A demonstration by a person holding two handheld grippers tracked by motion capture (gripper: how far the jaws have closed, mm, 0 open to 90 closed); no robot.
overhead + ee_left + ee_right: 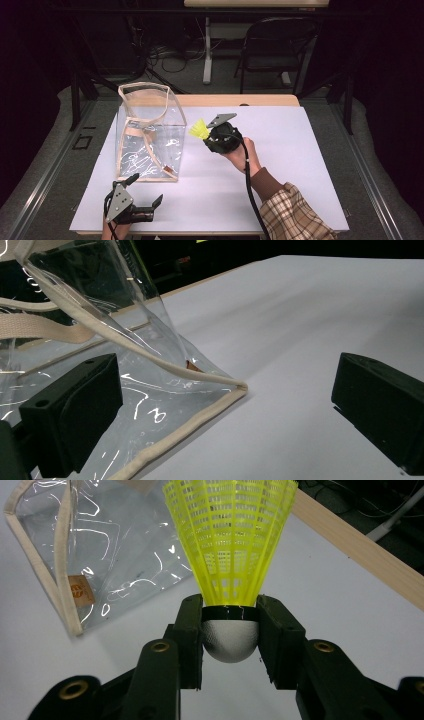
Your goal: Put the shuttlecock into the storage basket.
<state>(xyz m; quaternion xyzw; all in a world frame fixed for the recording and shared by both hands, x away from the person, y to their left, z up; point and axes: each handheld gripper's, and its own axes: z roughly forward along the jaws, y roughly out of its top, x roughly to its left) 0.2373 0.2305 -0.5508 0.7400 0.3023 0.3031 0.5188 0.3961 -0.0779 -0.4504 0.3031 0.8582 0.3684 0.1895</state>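
Observation:
A clear plastic bag point(147, 135) with beige trim stands upright on the white table point(280, 150), left of centre. My right gripper point(207, 136) is shut on a yellow shuttlecock point(199, 130), held in the air just right of the bag. In the right gripper view the jaws pinch the shuttlecock's point(232, 555) grey base, skirt pointing away toward the bag point(100, 560). My left gripper point(146, 190) stands open near the table's front edge, just below the bag's near corner. In the left gripper view the bag point(100, 355) lies by the left jaw, with nothing between the jaws.
A wooden strip point(240, 100) runs along the table's far edge. Beyond it stand a dark folding chair point(275, 45) and a table leg with cables on the floor. A plaid sleeve point(295, 215) comes in at the bottom right.

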